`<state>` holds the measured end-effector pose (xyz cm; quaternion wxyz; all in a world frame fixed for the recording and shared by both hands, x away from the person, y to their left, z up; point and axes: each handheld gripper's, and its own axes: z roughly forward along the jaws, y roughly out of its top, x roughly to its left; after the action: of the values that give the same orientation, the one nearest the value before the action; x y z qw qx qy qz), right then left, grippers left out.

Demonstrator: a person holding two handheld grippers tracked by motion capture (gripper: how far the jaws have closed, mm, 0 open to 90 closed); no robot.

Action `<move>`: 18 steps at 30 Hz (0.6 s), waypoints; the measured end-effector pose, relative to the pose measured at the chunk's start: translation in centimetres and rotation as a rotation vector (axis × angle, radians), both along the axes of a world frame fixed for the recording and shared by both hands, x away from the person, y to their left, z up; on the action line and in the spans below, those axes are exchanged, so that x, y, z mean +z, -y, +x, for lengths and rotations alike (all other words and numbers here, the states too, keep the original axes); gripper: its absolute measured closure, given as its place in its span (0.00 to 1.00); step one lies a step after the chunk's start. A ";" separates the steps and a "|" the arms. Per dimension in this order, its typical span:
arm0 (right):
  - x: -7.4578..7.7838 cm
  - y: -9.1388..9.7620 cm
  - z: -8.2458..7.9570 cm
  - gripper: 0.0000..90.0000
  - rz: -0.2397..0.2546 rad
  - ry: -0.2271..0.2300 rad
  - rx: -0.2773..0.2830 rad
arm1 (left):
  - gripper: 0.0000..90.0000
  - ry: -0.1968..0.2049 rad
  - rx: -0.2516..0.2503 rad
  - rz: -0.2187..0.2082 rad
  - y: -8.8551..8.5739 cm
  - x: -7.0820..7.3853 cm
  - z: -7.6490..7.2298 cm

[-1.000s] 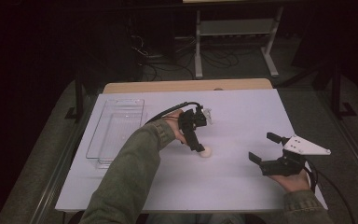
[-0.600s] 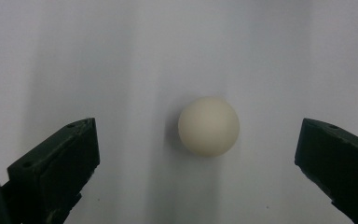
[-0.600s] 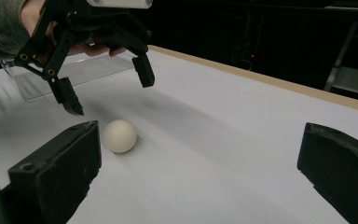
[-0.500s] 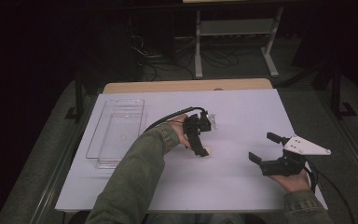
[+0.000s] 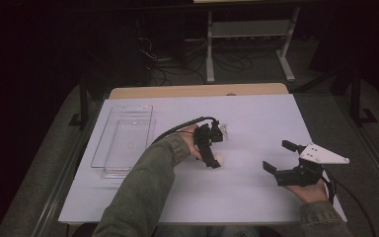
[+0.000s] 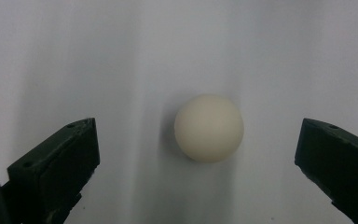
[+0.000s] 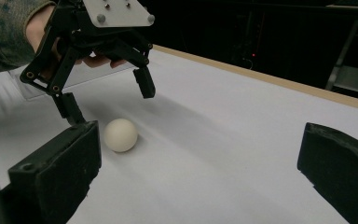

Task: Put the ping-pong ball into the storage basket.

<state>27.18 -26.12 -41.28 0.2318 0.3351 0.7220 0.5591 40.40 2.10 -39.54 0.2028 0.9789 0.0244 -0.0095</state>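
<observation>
Centring matters most while the left gripper (image 5: 213,150) is hovering, jaws spread wide, over the cream ball (image 6: 209,128) lying on the white table (image 5: 256,123), while the right gripper (image 5: 282,160) is idling open.

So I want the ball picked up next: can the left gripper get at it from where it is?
Probably yes. The left gripper is open and hangs right over the ball, which lies on the bare table between the jaws with nothing in the way. The right gripper sits well off to the side.
</observation>
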 end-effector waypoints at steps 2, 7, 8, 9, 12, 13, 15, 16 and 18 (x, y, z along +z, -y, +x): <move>0.0 0.0 0.0 0.00 0.000 0.001 0.000 | 0.00 0.005 0.000 0.007 0.0 -0.2 0.1; 0.0 0.1 0.0 0.00 0.007 0.002 -0.005 | 0.00 -0.006 0.007 0.000 -0.1 -0.8 0.2; 0.0 0.1 0.0 0.00 0.007 0.000 -0.004 | 0.00 -0.010 0.006 -0.001 -0.1 -0.9 0.1; 0.0 0.1 0.0 0.00 0.005 0.000 -0.002 | 0.00 -0.013 0.003 0.003 -0.1 -1.0 0.1; 0.0 0.1 0.0 0.00 0.005 -0.004 0.002 | 0.00 -0.024 -0.005 0.011 0.1 -1.3 0.1; 0.0 0.1 0.0 0.00 0.005 -0.005 0.002 | 0.00 -0.034 -0.009 0.012 0.1 -1.4 0.1; 0.0 0.1 0.0 0.00 0.006 -0.005 0.000 | 0.00 -0.051 -0.015 0.015 0.1 -1.5 0.0; 0.0 0.1 0.0 0.00 0.007 -0.005 0.000 | 0.00 -0.049 -0.015 0.017 0.2 -1.6 0.0; 0.0 0.1 0.0 0.00 0.008 -0.006 0.000 | 0.00 -0.055 -0.020 0.023 0.2 -1.7 0.0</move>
<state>27.19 -26.22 -41.29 0.2283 0.3379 0.7204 0.5611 40.43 1.86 -41.21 0.1909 0.9807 0.0205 -0.0379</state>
